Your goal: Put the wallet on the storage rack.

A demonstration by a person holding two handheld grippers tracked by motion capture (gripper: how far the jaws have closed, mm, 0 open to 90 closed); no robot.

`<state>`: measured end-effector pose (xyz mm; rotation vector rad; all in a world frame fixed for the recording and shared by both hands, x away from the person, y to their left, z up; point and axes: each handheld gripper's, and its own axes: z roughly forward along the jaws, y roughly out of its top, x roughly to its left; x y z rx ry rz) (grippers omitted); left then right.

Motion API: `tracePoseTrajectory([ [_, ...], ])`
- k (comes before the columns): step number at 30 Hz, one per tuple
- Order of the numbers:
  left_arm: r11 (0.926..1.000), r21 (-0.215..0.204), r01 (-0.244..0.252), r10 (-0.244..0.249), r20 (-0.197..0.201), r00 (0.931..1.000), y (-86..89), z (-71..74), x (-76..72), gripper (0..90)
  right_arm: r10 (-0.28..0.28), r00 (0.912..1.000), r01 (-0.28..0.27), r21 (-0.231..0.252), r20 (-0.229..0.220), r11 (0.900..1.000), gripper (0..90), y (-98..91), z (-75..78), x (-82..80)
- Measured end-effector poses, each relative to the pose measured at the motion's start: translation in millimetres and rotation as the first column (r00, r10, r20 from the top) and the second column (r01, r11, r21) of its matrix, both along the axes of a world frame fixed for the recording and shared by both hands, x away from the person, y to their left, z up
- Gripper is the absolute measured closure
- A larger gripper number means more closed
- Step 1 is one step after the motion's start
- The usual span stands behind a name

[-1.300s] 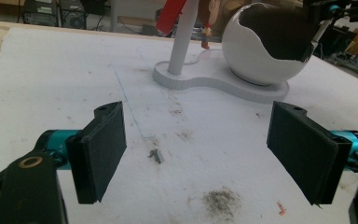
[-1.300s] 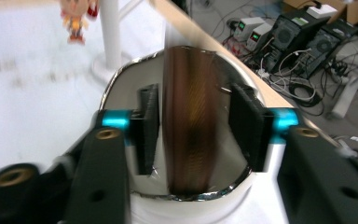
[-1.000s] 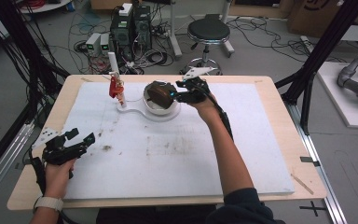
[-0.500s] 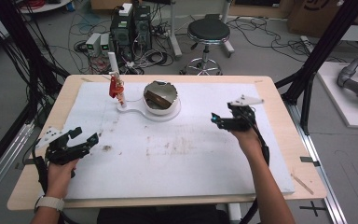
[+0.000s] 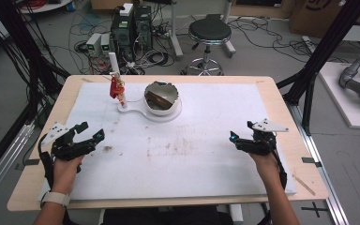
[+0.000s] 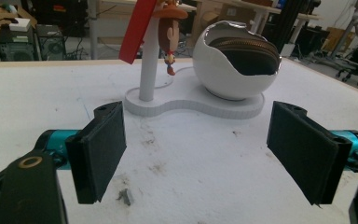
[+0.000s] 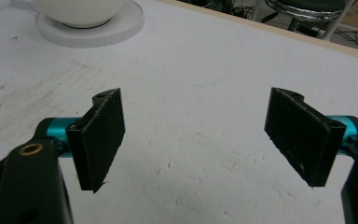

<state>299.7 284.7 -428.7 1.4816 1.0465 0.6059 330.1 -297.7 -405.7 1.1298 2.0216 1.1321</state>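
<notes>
— Right gripper (image 5: 240, 142) has drawn back from the bowl (image 5: 162, 99) to the table's (image 5: 281, 101) right side.
— And the pouch (image 5: 158, 97)?
— Inside the bowl. Both grippers (left gripper (image 5: 90, 138) too) gape wide, empty; placing looks done.

No legible text or markings

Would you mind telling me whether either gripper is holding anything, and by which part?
Nothing is held: the left gripper and right gripper both have open, empty jaws.
</notes>
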Motion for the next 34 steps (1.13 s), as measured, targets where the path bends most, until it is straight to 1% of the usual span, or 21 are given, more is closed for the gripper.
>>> tracePoseTrajectory([
  [2,1.0,0.005,0.005,-0.005,-0.006,1.0,-0.7,-1.6,-1.4,19.5,-0.01,0.9999,0.01,0.0,-0.003,1.0,20.3,-2.3,-0.6,-1.6],
  [5,1.0,0.004,0.005,-0.005,-0.003,1.0,-0.7,-2.7,-3.1,19.5,-0.029,0.9996,0.029,0.007,-0.004,0.9995,20.3,-5.7,-0.9,-3.7],
  [8,0.9999,0.002,0.012,-0.012,-0.001,0.9999,-0.6,-2.5,-4.4,19.5,-0.046,0.9989,0.046,0.01,0.012,0.9989,20.3,-8.4,0.4,-5.5],
  [12,0.9997,0.003,0.022,-0.022,-0.003,0.9997,-1.4,-2.5,-5.9,19.5,-0.058,0.9982,0.058,0.014,0.018,0.9982,20.3,-7.0,1.9,-8.6],
  [16,0.9998,0.0,0.019,-0.019,0.001,0.9998,-1.9,-1.3,-6.1,19.5,-0.05,0.9986,0.05,0.007,0.017,0.9987,20.3,-4.3,1.5,-8.4],
  [19,0.9998,0.001,0.02,-0.02,-0.004,0.9998,-2.8,-2.2,-5.2,19.5,-0.047,0.9988,0.047,0.009,0.014,0.9989,20.3,-4.4,1.1,-8.5],
  [21,0.9998,0.008,0.02,-0.02,-0.007,0.9998,-3.3,-3.1,-4.5,19.5,-0.051,0.9986,0.051,0.01,0.016,0.9987,20.3,-5.7,0.9,-8.2],
  [26,0.9997,0.006,0.023,-0.022,-0.013,0.9997,-4.4,-4.3,-4.3,19.6,-0.063,0.998,0.063,0.016,0.006,0.9979,20.3,-8.8,0.1,-7.5],
  [34,0.9999,0.002,0.012,-0.012,-0.013,0.9998,-3.9,-4.9,-2.7,19.6,-0.06,0.9981,0.06,0.015,0.012,0.9981,20.3,-9.2,0.3,-7.7],
])
